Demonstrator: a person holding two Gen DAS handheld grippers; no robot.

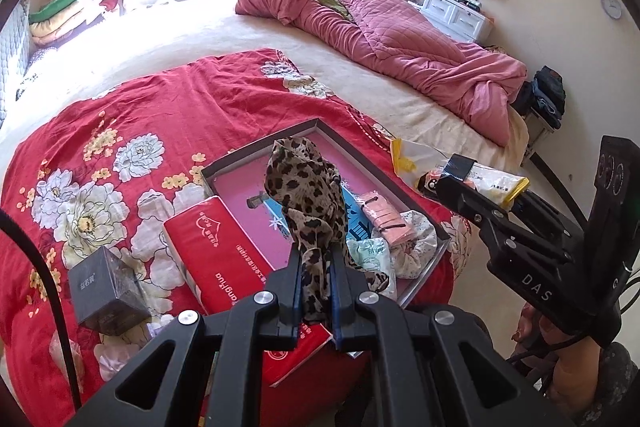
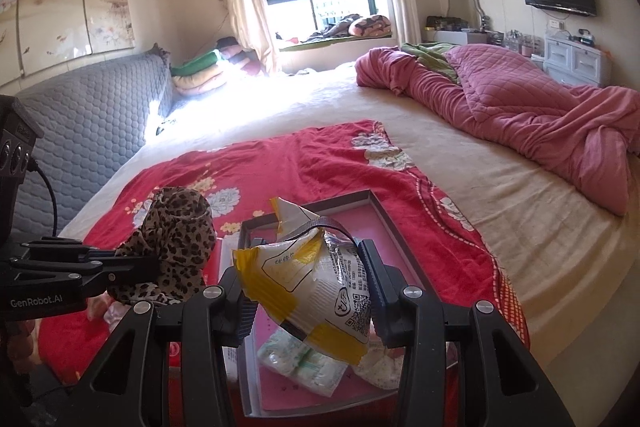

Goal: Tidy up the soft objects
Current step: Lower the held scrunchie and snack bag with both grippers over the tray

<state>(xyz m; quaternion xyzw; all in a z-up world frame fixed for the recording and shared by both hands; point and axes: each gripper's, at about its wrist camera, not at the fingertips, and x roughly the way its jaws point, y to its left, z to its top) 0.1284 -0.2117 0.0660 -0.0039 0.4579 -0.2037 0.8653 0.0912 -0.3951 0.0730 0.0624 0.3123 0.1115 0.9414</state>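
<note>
Far left on the red floral bedspread (image 1: pixel 168 99): dark grey box (image 1: pixel 105 289), then red tissue pack (image 1: pixel 224 251) lying half over the left rim of the shallow tray (image 1: pixel 316 125); likely to tip or slide off if nudged. Left gripper (image 1: pixel 314 287) clamped tight on the leopard-print scarf (image 1: pixel 308 199), bunched above the fingers (image 1: pixel 294 283) with a loose tail draping onto the tray's near edge; risk of the tail snagging the rim or dragging the small white and pink packets (image 1: pixel 384 219) out on any sideways pull. Right gripper (image 2: pixel 308 291) closed partway on a crinkly white-and-yellow bag (image 2: pixel 316 283), held above the tray; thin slick film, grip on the bulging body only, so slip or tilt on release plausible. Both grippers close together over one tray: collision or tangled cloth the main hazard.
</note>
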